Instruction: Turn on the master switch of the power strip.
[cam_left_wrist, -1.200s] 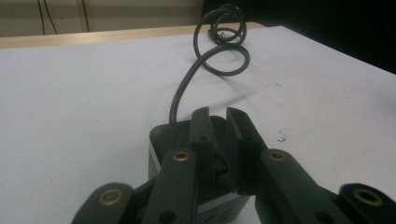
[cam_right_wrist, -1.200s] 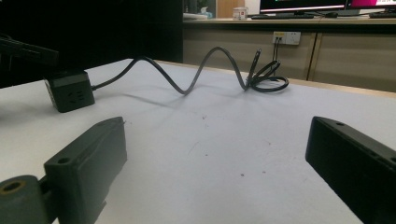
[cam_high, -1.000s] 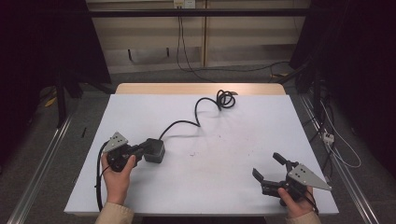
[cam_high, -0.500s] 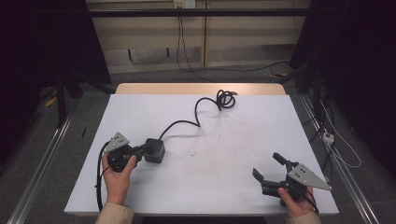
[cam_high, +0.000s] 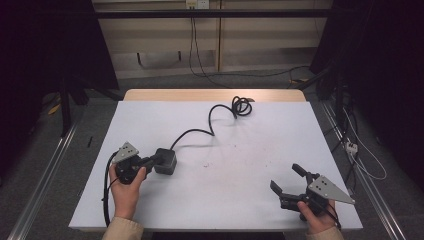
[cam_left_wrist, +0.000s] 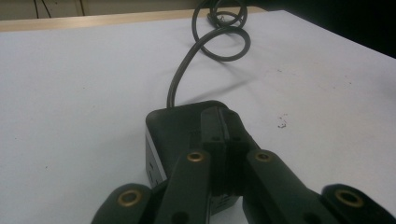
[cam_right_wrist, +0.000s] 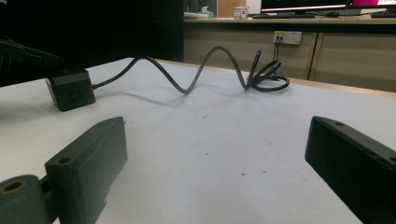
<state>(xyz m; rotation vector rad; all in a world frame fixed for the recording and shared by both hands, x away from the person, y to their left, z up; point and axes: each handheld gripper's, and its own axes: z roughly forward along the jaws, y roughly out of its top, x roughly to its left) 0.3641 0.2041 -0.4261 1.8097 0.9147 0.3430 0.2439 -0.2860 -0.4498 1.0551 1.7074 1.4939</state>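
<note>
Power cube (cam_high: 165, 160): sitting at left gripper's (cam_high: 150, 162) tips, under pressed-together jaws.
Right gripper (cam_high: 289, 181): resting spread, well apart from it.

High view: fixed above the near edge of the white table (cam_high: 215, 200), facing forward and down, far enough to take in the whole top. Left gripper view: low, very close to the black power cube (cam_left_wrist: 180, 121), looking along its cord (cam_left_wrist: 177, 79) to the coil. Right gripper view: near table level, well back from the cube (cam_right_wrist: 71, 95), facing it. All three share cube, cord and coil.
</note>
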